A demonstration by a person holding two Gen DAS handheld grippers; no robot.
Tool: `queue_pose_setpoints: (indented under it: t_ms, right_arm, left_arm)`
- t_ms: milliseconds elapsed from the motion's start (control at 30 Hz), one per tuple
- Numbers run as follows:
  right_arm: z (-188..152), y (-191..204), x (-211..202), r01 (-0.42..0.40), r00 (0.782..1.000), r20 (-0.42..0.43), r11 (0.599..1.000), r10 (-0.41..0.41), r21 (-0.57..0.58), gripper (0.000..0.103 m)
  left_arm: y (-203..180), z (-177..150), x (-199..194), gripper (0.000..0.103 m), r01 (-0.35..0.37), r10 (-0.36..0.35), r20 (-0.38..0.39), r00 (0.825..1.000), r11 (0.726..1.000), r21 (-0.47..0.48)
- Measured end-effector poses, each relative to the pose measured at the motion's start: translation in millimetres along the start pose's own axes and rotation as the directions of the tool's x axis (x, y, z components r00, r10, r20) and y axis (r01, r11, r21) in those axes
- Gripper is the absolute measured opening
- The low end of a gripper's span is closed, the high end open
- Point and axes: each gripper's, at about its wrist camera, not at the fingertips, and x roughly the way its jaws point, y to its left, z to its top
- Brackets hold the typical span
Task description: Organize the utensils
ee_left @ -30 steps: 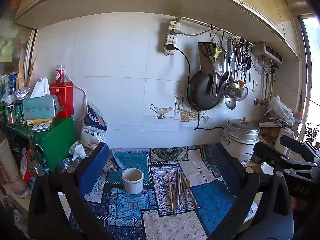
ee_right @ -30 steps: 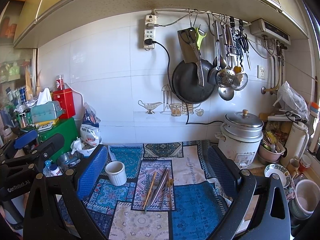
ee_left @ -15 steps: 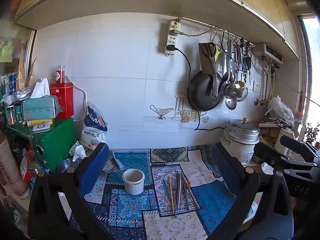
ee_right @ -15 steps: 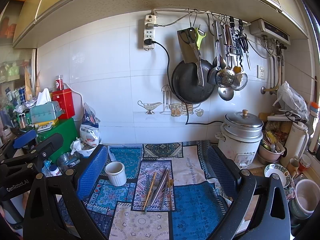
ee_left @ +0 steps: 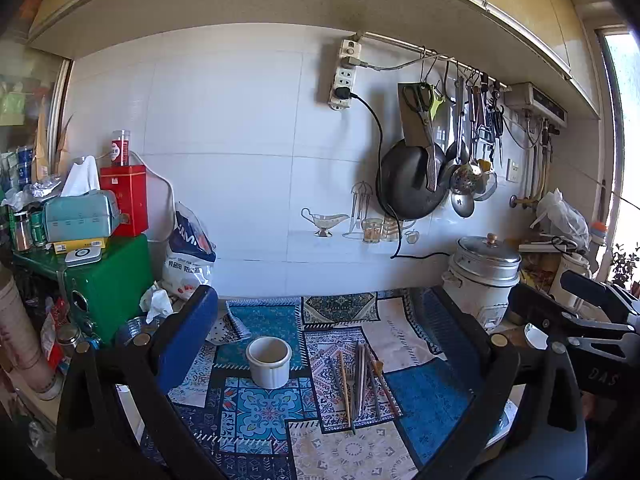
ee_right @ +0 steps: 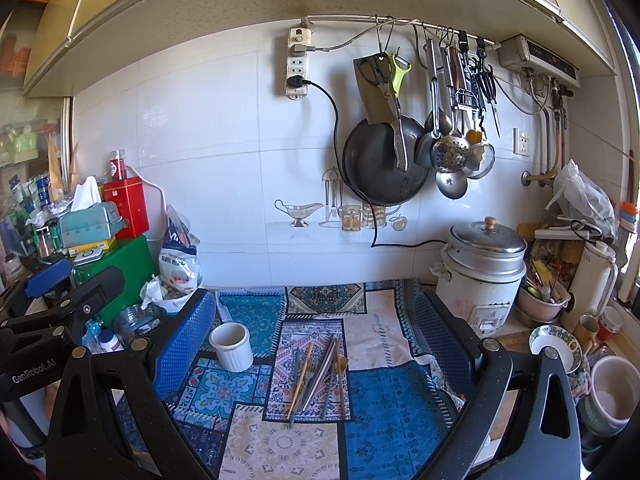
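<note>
nothing we can see has shifted since the earlier frames: the patchwork cloth (ee_left: 424, 396), the white cup (ee_left: 268, 367) and the loose utensils (ee_left: 360, 376) lie as before, the cup just left of the pile. our left gripper (ee_left: 320, 340) and right gripper (ee_right: 320, 336) still hover above them, jaws spread wide and empty. only the right view shows the patterned bowl (ee_right: 555, 347) beside the rice cooker (ee_right: 480, 276).

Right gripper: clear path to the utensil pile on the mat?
Probably yes. The right gripper is open, the utensil pile lies loose on the mat straight ahead, and nothing stands between; the white cup sits off left.
</note>
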Motion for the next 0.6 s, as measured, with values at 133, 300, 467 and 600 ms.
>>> queue_pose_setpoints:
  t_ms: [133,300,467,600]
  right_arm:
    - [-0.1,-2.2,6.6,0.003,1.000,-0.011,1.000,-0.003,0.003,0.099]
    - [-1.4,-5.5,20.6,0.008,0.999,-0.036,1.000,-0.008,-0.001,0.099]
    - [-6.9,-14.8,47.3,0.015,0.996,-0.086,1.000,-0.014,0.001,0.099]
    - [-17.5,-28.0,80.4,0.026,0.988,-0.151,1.000,-0.026,-0.001,0.099]
  left_arm:
    - [0.7,-1.3,5.6,0.103,-0.003,0.003,-0.009,1.000,1.000,0.004]
    - [1.9,-3.0,22.4,0.103,-0.009,0.009,-0.037,0.999,1.000,0.003]
    - [5.1,-10.1,55.4,0.103,-0.039,0.037,-0.105,0.994,0.999,-0.011]
    - [9.9,-25.1,96.3,0.103,-0.085,0.078,-0.195,0.978,0.996,-0.031]
